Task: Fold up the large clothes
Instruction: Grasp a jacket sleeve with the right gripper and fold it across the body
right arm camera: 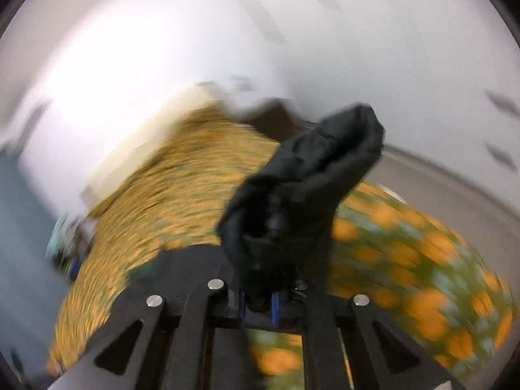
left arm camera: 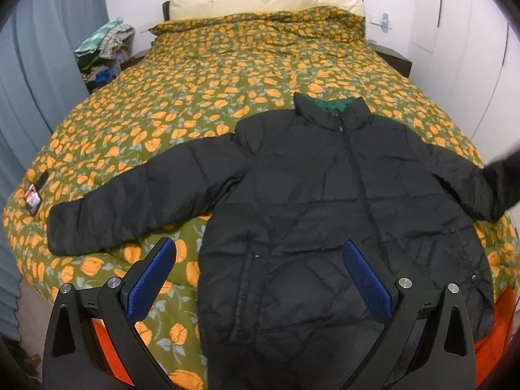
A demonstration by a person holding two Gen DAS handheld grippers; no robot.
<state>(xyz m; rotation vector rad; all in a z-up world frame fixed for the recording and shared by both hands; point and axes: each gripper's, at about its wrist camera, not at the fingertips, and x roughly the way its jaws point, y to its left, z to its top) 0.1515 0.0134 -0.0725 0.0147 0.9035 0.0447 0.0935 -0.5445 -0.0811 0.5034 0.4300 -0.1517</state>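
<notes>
Jacket (left arm camera: 312, 214): black, padded, spread front-up on the bed (left arm camera: 208, 74), collar toward the pillow (left arm camera: 266, 0), hem at the near edge.
Near sleeve (left arm camera: 130, 201): stretched flat across the bedspread, away from the jacket body.
Far sleeve (right arm camera: 302, 188): cuff end lifted clear of the bed, view blurred.
Left tongs (left arm camera: 260, 279): wide, nothing between the pads, above the jacket's lower hem.
Right tongs (right arm camera: 258, 295): clamped on the far sleeve's cuff.
Clothes pile (left arm camera: 104, 48): beside the bed, beyond the near sleeve.
</notes>
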